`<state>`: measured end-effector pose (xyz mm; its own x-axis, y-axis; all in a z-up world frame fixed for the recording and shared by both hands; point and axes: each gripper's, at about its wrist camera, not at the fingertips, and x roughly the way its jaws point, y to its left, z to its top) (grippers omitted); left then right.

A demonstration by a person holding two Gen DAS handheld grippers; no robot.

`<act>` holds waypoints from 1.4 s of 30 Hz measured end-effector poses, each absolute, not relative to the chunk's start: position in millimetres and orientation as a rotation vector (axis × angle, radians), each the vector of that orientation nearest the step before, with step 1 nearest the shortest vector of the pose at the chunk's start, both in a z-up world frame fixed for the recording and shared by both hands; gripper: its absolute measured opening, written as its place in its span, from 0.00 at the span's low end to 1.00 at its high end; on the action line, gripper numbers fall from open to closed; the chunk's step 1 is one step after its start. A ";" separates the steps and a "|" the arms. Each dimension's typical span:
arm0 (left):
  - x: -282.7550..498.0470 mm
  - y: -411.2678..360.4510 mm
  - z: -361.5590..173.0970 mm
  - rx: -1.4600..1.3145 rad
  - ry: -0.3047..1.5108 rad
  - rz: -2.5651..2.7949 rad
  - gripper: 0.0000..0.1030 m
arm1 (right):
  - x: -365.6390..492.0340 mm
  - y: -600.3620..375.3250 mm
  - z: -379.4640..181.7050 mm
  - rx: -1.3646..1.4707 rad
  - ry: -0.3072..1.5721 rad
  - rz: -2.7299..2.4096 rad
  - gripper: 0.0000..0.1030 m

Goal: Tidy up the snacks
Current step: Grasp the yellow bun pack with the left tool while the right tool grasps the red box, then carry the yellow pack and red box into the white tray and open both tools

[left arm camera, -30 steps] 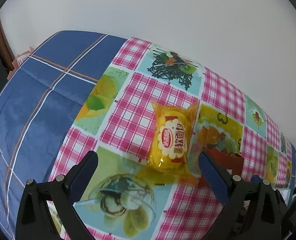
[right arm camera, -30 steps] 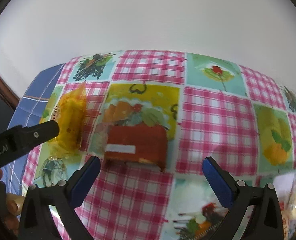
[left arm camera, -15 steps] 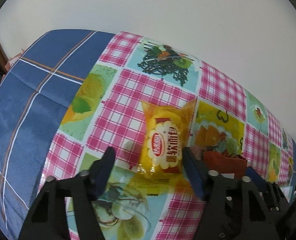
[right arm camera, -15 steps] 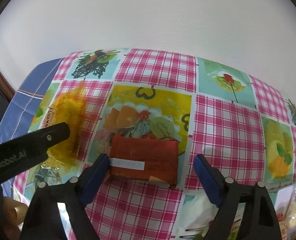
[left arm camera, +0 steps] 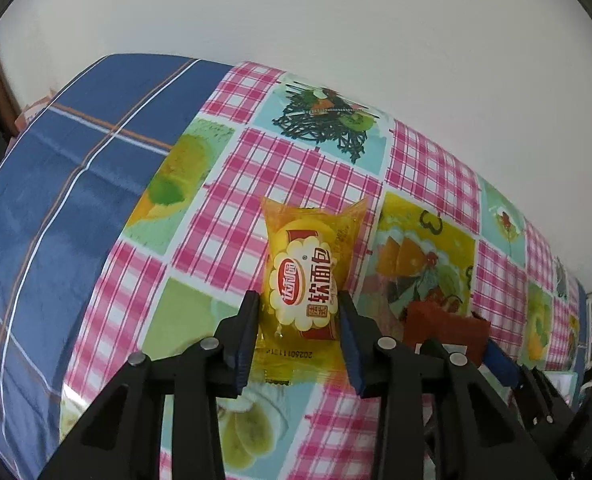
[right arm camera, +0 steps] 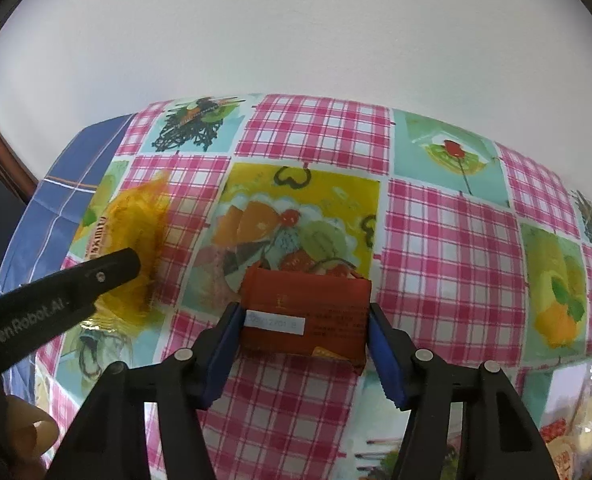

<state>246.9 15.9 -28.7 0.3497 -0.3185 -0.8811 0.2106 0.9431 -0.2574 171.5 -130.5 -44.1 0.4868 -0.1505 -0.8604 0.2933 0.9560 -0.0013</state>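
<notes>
Early going: the left gripper [left arm camera: 299, 312] is closing on the yellow bread packet [left arm camera: 310, 276], the right gripper [right arm camera: 301, 328] on the red packet [right arm camera: 306, 312], both packets flat on the worktop [right arm camera: 448, 240], nothing sorted.

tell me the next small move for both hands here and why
Probably finish the squeeze, then lift both straight up. The left hand-held gripper is closing, its pads against the sides of the yellow bread pack; the right hand-held gripper is closing on the red snack pack. Both packs lie flat on the checked tablecloth, so neither is lifted yet.
</notes>
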 end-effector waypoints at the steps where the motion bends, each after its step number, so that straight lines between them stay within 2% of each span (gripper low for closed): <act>1: 242.2 17.6 -26.5 -0.113 1.165 -0.338 0.38 | 167.6 -131.6 -42.4 0.160 1.031 -0.272 0.62; 19: 124.9 16.8 -8.6 -0.175 1.198 -0.265 0.38 | 38.1 -163.7 -16.8 0.274 1.108 -0.382 0.62; 29: 61.0 -0.8 15.3 -0.160 1.154 -0.241 0.38 | -24.3 -176.2 8.4 0.318 1.060 -0.424 0.62; 42: 22.9 -23.4 30.9 -0.102 1.073 -0.223 0.38 | -58.3 -179.9 38.5 0.337 0.981 -0.384 0.62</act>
<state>22.9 -23.4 30.9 0.4577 -0.2298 -0.8589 0.1311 0.9729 -0.1905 -58.3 -179.9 38.5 0.4991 -0.1611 -0.8515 0.4595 0.8823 0.1023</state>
